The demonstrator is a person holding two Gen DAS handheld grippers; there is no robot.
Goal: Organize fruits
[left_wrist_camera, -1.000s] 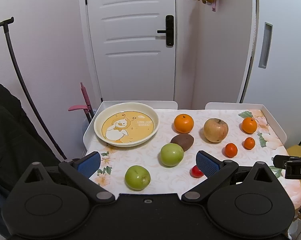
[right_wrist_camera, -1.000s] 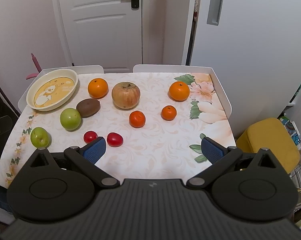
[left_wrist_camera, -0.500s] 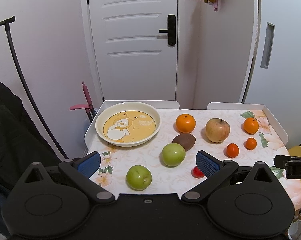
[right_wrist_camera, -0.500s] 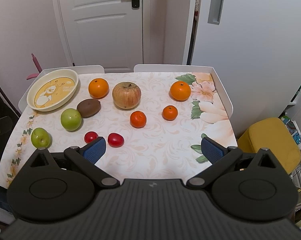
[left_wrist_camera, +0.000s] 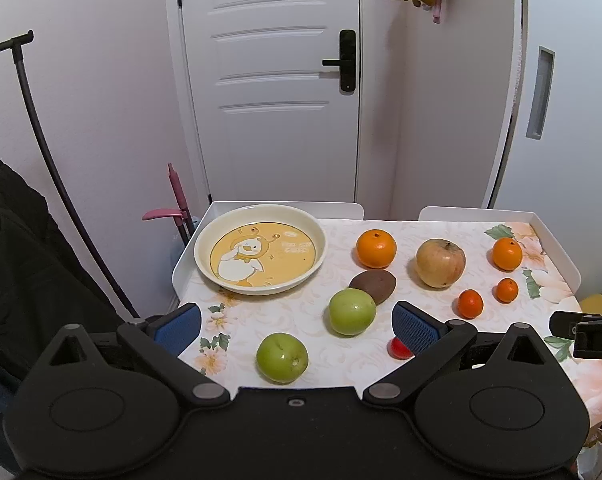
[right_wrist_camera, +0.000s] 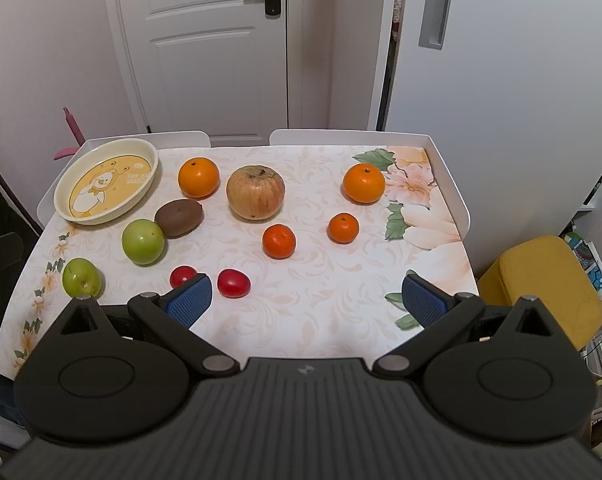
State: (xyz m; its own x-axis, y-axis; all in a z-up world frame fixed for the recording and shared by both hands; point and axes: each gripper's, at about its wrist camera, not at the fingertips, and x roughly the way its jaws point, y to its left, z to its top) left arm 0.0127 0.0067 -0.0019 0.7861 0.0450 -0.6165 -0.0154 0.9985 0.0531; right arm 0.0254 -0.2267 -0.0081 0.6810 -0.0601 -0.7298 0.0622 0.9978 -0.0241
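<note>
A cream plate (left_wrist_camera: pixel 319 258) (right_wrist_camera: pixel 65 184) with a yellow duck picture lies at the table's far left, with nothing on it. Loose on the flowered cloth are two green fruits (left_wrist_camera: pixel 281 357) (left_wrist_camera: pixel 351 311), a brown kiwi (left_wrist_camera: pixel 373 287), two large oranges (left_wrist_camera: pixel 376 249) (right_wrist_camera: pixel 363 183), a big yellowish apple (right_wrist_camera: pixel 255 192), two small tangerines (right_wrist_camera: pixel 279 241) (right_wrist_camera: pixel 343 228) and two red tomatoes (right_wrist_camera: pixel 233 283) (right_wrist_camera: pixel 182 275). My left gripper (left_wrist_camera: pixel 297 327) is open above the near green fruit. My right gripper (right_wrist_camera: pixel 305 302) is open above the table's near edge, holding nothing.
The table (right_wrist_camera: pixel 445 168) has a raised white rim at the back and sides. A white door (left_wrist_camera: pixel 277 80) stands behind it and a white cabinet (right_wrist_camera: pixel 501 80) to the right. A yellow stool (right_wrist_camera: pixel 541 288) sits at the right; dark fabric (left_wrist_camera: pixel 29 264) hangs at the left.
Both views have shifted only slightly; the left gripper has drifted a little to the left. No fruit has moved and both grippers stay open.
</note>
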